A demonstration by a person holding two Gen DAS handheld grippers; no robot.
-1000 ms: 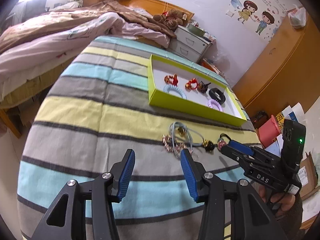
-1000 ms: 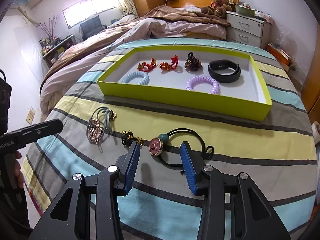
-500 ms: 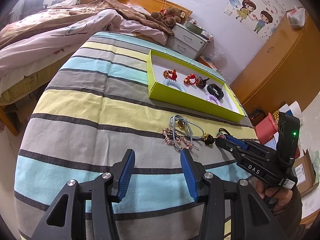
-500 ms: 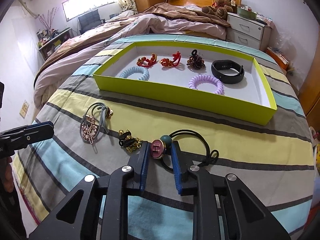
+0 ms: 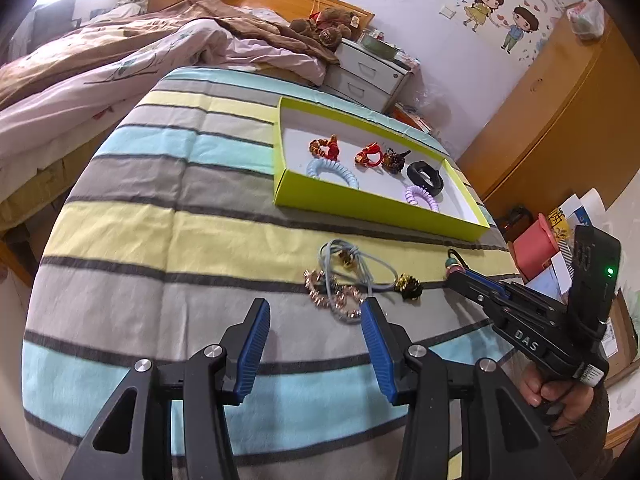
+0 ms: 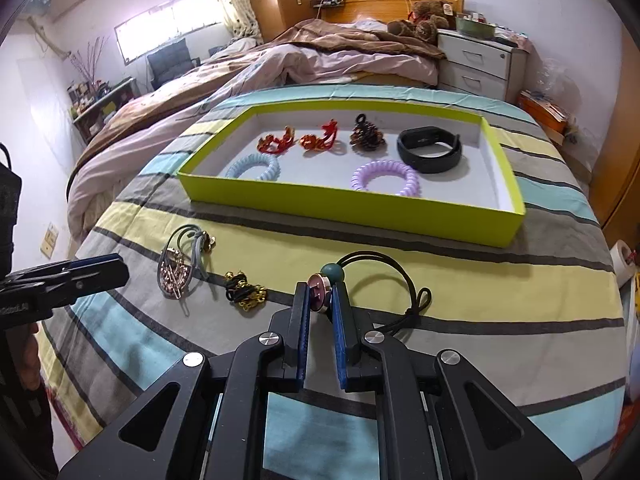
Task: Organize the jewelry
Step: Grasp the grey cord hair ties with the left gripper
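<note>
A black hair tie (image 6: 400, 276) with a pink round charm (image 6: 318, 294) and a teal bead lies on the striped cloth. My right gripper (image 6: 320, 292) is closing on it, and its blue pads press on the charm from both sides. Left of it lie a black-and-gold tie (image 6: 244, 294) and a grey tie with a rose-gold clip (image 6: 176, 272). My left gripper (image 5: 314, 304) stands open just short of that clip (image 5: 340, 300), holding nothing. The lime tray (image 6: 348, 208) beyond holds a blue coil (image 6: 252, 166), a purple coil (image 6: 384, 176), a black band (image 6: 430, 150) and several other pieces.
The striped cloth covers a rounded table (image 6: 520, 280) that falls away on every side. A bed with a rumpled quilt (image 6: 280, 64) lies behind it, with a white drawer unit (image 6: 476, 64) at the back right. A hand (image 5: 560, 392) holds the right gripper (image 5: 456, 276) in the left wrist view.
The right gripper's jaws have gone from wide apart to shut on the pink charm of the black hair tie. The left gripper has stayed open and in place.
</note>
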